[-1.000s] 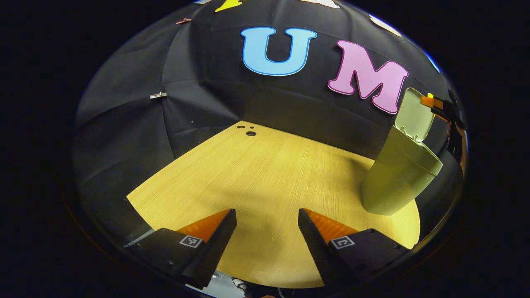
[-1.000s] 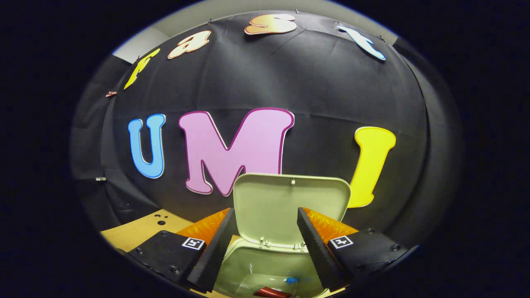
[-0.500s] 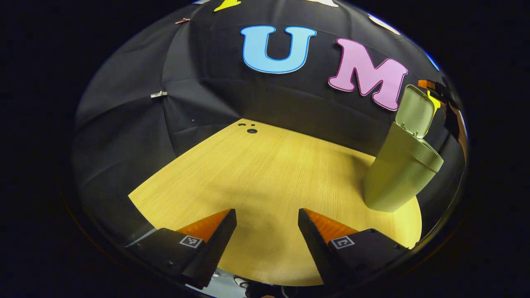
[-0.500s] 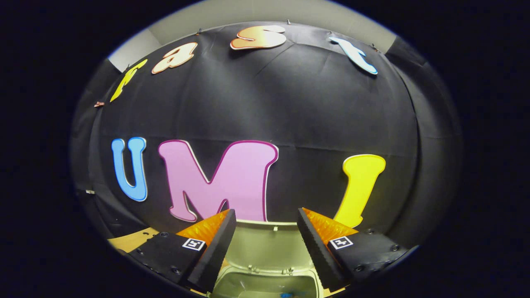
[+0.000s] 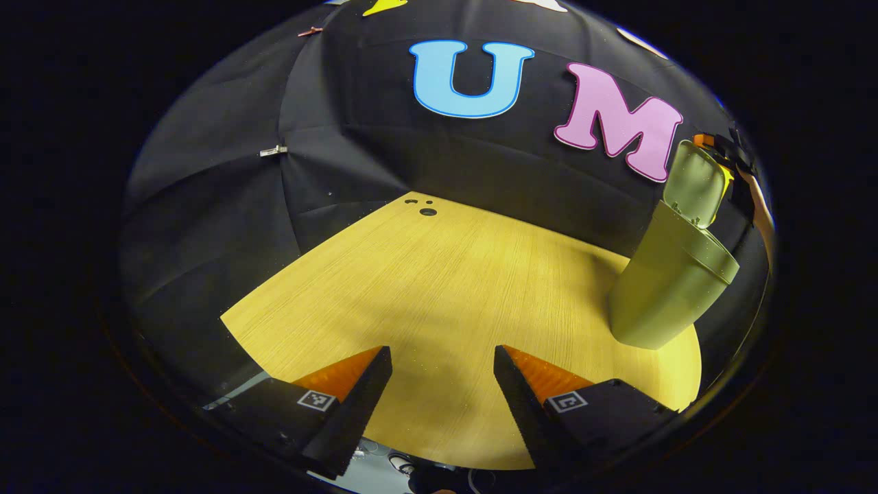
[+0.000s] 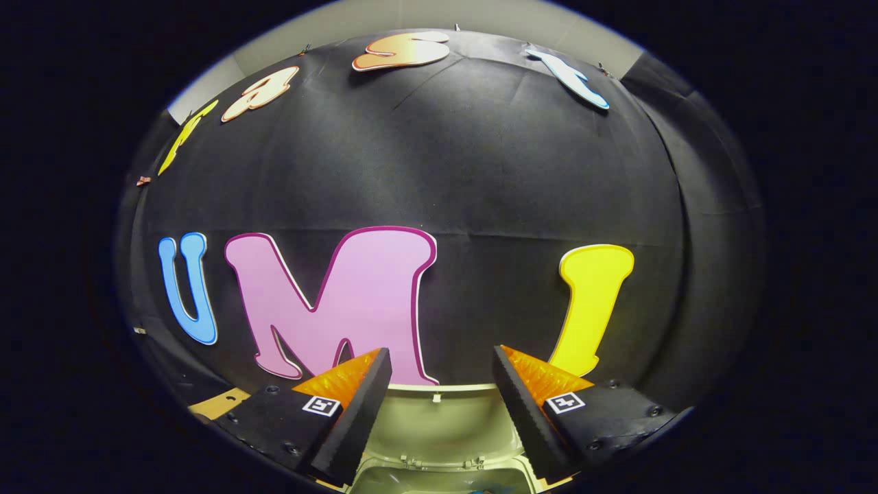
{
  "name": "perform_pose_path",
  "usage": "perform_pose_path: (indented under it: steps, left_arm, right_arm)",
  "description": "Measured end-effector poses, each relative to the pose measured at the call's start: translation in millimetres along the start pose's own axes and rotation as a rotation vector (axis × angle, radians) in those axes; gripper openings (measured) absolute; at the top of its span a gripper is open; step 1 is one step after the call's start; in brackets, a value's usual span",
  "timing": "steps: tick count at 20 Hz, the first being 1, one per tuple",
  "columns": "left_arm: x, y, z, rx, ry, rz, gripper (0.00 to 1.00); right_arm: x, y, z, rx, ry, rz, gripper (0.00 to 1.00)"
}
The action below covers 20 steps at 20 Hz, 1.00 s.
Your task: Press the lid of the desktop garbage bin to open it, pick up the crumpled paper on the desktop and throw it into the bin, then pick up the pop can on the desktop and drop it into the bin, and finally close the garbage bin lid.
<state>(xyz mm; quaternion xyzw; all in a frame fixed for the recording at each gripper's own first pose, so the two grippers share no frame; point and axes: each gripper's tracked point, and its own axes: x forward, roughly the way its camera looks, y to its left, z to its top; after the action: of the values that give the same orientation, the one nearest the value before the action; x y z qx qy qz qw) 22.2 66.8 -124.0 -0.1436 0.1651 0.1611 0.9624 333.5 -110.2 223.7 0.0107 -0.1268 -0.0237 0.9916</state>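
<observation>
Our right gripper (image 6: 442,374) is open and empty, with the raised lid (image 6: 439,422) at 6 o'clock. The left gripper (image 5: 442,374) idles open over the table (image 5: 446,274); the bin (image 5: 669,285) is at 3 o'clock. We should reach behind the lid's top edge and push it down gently.

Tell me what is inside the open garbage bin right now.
In the right gripper view the bin's raised lid and the hinge edge show between the open right gripper. The interior is almost wholly cut off, so its contents cannot be told.
</observation>
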Motion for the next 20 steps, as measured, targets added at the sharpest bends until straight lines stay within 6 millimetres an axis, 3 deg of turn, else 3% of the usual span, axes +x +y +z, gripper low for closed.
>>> perform_pose_path:
  steps: [1, 2, 9, 20]
  left_arm:
    - [0, 0, -1, -0.005, -0.001, 0.000, 0.96]
    - [0, -1, 0, -0.006, -0.004, 0.000, 0.96]
    - [8, -15, 1, 0.002, -0.010, -0.029, 0.96]
    - [25, -35, 6, 0.041, -0.006, -0.078, 0.96]
  right_arm:
    - [-1, 2, -2, 0.009, 0.011, 0.001, 0.88]
    - [-2, 2, -1, 0.013, 0.014, 0.001, 0.93]
    - [-26, 5, -8, -0.023, 0.068, 0.034, 0.94]
    - [-88, 8, -32, -0.017, 0.089, 0.069, 0.94]
